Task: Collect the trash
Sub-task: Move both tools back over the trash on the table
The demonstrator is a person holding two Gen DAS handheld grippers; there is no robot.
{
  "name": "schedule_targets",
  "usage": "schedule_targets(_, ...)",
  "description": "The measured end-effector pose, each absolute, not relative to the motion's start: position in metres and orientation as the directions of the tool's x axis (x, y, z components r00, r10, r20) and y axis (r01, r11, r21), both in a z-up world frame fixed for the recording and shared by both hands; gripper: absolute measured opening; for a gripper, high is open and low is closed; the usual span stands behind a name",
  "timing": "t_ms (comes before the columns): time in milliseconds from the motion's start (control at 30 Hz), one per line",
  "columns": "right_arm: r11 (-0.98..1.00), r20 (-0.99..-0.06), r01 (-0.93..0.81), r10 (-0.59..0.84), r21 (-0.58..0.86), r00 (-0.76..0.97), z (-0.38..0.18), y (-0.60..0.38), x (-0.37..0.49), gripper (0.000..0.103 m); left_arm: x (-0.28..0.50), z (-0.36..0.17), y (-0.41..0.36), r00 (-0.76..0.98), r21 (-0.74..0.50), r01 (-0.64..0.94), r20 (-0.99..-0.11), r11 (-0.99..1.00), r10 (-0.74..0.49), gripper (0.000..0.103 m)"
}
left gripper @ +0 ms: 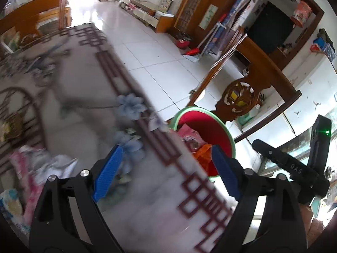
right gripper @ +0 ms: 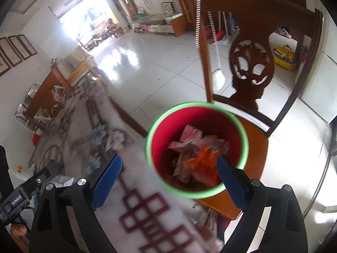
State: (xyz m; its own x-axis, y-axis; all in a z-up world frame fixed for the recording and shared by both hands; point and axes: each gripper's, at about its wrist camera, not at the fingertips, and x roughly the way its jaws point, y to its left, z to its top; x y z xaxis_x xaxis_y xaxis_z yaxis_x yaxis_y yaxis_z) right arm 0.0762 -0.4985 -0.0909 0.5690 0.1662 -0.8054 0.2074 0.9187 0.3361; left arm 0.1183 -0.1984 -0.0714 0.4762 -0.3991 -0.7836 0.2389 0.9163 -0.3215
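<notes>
**Emptying hands over the bin, scraps left on the table**

Looking through the left wrist camera, the left gripper stood released, its 2 blue pads spread wide with nothing between them, above the patterned tabletop. Crumpled wrappers lay on that table to its left, not yet collected. The red bin with a green rim sat just past the table edge, by the carved chair.

From the right wrist camera, the right gripper was likewise released and empty, poised near the bin on the chair seat. Pink and orange trash lay inside it. A crumpled tissue remained on the table.

Blur suggested quick motion. My worry: a hurried swing could clip the bin's rim and tip it off the seat, or a sloppy pinch could push the light tissue away.
</notes>
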Motion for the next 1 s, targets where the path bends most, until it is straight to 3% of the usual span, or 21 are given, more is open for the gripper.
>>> schedule_targets(333, 0.93, -0.809, 0.068, 0.276, 0.361, 0.519, -0.1, -0.392, 0.058, 0.088, 0.057, -0.058, -0.066, 0.577, -0.26, 0.051, -0.781, 0.964, -0.241, 0.087)
schedule_targets(600, 0.931, -0.814, -0.094, 0.354, 0.352, 0.461, -0.097, -0.302, 0.056, 0.088, 0.009, -0.085, 0.045, 0.555, -0.233, -0.192, -0.827, 0.953, -0.091, 0.087)
schedule_targets(1000, 0.919, -0.823, -0.174, 0.394, 0.353, 0.409, -0.099, -0.255, 0.052, 0.088, 0.033, -0.138, 0.066, 0.459, -0.274, -0.244, -0.878, 0.93, -0.138, 0.085)
